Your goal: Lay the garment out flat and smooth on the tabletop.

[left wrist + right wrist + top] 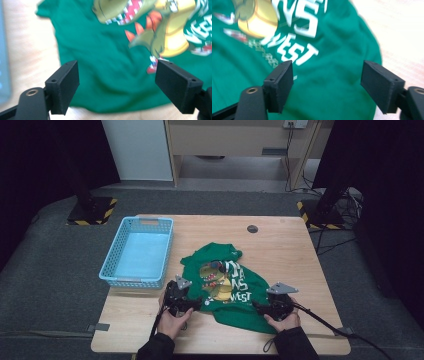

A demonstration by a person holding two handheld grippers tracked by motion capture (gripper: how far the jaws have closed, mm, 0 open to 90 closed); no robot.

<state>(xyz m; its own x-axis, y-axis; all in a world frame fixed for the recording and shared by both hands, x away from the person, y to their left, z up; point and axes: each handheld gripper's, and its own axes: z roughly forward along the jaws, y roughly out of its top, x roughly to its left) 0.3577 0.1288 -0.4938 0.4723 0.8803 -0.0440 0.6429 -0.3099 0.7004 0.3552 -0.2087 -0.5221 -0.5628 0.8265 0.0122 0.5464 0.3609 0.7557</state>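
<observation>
- Left claw (192, 304) at 7 o'clock and right claw (259, 307) at 5 o'clock hover over the shirt's near hem, jaws spread wide, gripping nothing.
- Shirt (220, 282) lies rumpled, print up, mid-desk (300, 255).
- Basket (137, 251) sits empty at 10 o'clock.
- Judged step: reaching for the hem corners; next, lower each claw onto the cloth edge and close, likely to flatten or fold.

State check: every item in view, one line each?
Green T-shirt: crumpled on the table, print side up, not gripped.
Blue basket: upright, empty, left of the shirt.
Left gripper: open, over the shirt's near edge.
Right gripper: open, over the shirt.
</observation>
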